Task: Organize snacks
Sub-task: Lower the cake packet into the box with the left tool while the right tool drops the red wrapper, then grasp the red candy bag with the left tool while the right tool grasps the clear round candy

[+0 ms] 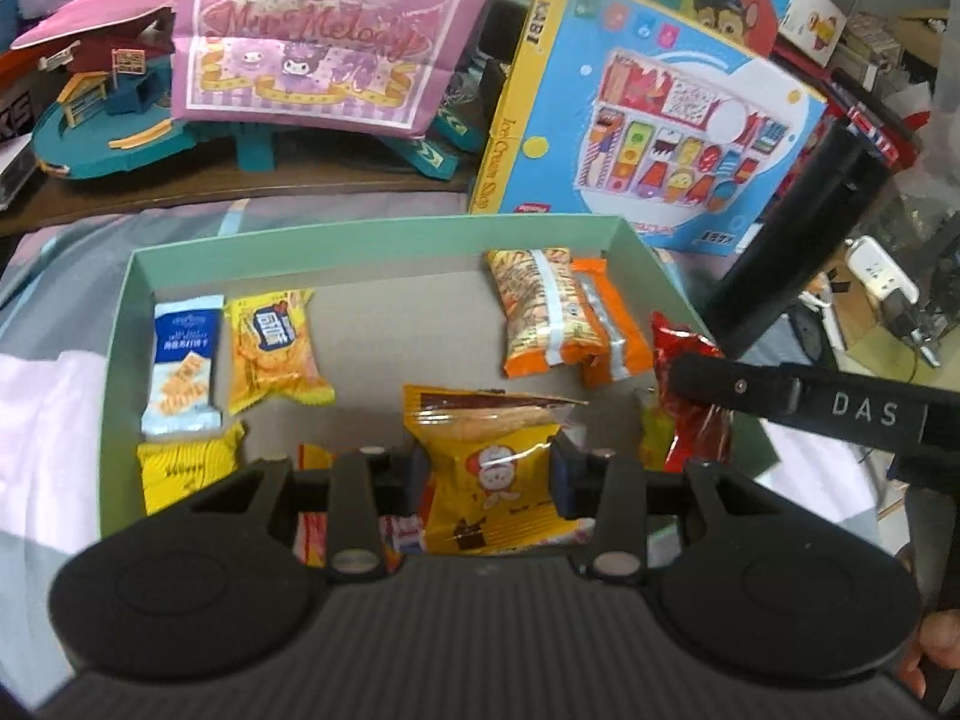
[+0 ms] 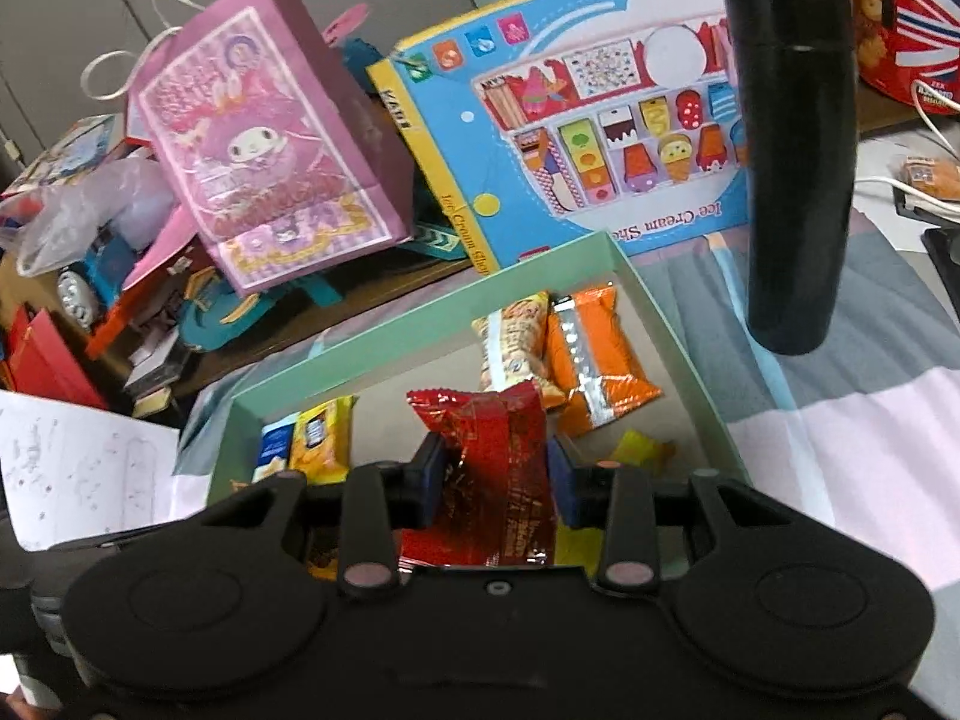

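A pale green box [image 1: 372, 240] lies open on the bed and holds several snack packets. My left gripper [image 1: 489, 471] is shut on a yellow snack packet [image 1: 492, 468] with a cartoon face, held over the near part of the box. My right gripper [image 2: 495, 474] is shut on a red foil snack packet [image 2: 498, 480] above the box [image 2: 420, 324]; it also shows in the left wrist view [image 1: 690, 408] at the box's right side. Inside lie a blue cracker packet [image 1: 180, 366], a yellow packet [image 1: 273, 348] and orange packets [image 1: 564, 318].
A tall black bottle [image 2: 792, 168] stands right of the box. Behind it lean a blue ice cream shop toy box [image 1: 648, 138] and a pink gift bag [image 1: 312, 30]. A teal toy playset [image 1: 102, 120] sits at the back left. White cloth [image 1: 42, 450] lies left.
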Demonstrator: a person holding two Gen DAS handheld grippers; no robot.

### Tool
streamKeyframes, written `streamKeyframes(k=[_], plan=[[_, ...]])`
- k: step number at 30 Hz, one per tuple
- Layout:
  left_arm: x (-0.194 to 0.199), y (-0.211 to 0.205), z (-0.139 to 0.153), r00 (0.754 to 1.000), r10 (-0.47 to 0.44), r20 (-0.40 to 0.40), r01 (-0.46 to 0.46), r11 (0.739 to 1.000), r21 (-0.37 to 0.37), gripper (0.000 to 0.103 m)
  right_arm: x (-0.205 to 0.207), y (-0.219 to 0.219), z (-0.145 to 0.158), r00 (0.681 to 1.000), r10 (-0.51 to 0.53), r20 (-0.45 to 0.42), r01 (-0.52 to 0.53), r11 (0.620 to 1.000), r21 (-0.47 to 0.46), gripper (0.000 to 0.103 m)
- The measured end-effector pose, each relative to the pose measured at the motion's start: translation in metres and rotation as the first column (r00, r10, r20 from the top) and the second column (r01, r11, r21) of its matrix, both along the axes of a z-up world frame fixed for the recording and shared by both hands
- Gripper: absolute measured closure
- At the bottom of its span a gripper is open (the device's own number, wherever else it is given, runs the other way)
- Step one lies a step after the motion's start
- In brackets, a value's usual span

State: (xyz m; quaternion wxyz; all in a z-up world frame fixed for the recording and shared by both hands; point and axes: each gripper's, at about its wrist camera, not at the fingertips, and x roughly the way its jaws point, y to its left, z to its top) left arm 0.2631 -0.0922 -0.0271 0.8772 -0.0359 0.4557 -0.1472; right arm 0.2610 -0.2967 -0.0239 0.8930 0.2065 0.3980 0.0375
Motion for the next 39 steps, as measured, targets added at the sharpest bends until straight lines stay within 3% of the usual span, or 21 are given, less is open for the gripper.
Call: streamKeyframes(k=[13,15,16,17,18,20,39], plan=[[0.024,-0.009,-0.023,1.000,-0.003,-0.027,0.004,0.999,0.039,0.064,0.034,-0.011,-0.023,1.000,-0.016,-0.005,0.016,1.000,-0.012,0.067],[0.025,-0.011,-0.024,1.000,-0.006,-0.026,0.007,0.999,0.050,0.051,0.035,-0.010,-0.023,1.000,-0.004,-0.002,0.004,1.000,-0.021,0.060],[0.024,-0.012,-0.024,1.000,-0.003,-0.024,0.004,0.998,0.065,0.022,0.035,-0.009,-0.022,1.000,0.000,-0.006,0.000,1.000,-0.025,0.053],[0.023,-0.012,-0.023,1.000,0.008,-0.016,-0.006,0.996,0.084,0.000,0.034,-0.008,-0.022,1.000,-0.001,-0.009,0.001,1.000,-0.028,0.032],[0.020,-0.012,-0.021,1.000,0.018,0.002,-0.018,0.995,0.099,0.000,0.032,-0.008,-0.020,1.000,-0.008,-0.005,0.008,1.000,-0.030,0.013],[0.015,-0.010,-0.017,1.000,0.015,0.019,-0.017,0.993,0.116,0.000,0.025,-0.008,-0.015,1.000,-0.017,0.016,0.018,1.000,-0.025,0.000],[-0.075,0.023,0.029,0.998,0.044,0.049,-0.048,0.995,0.090,0.000,-0.067,-0.002,0.046,0.998,-0.008,0.057,0.008,1.000,0.001,0.000]])
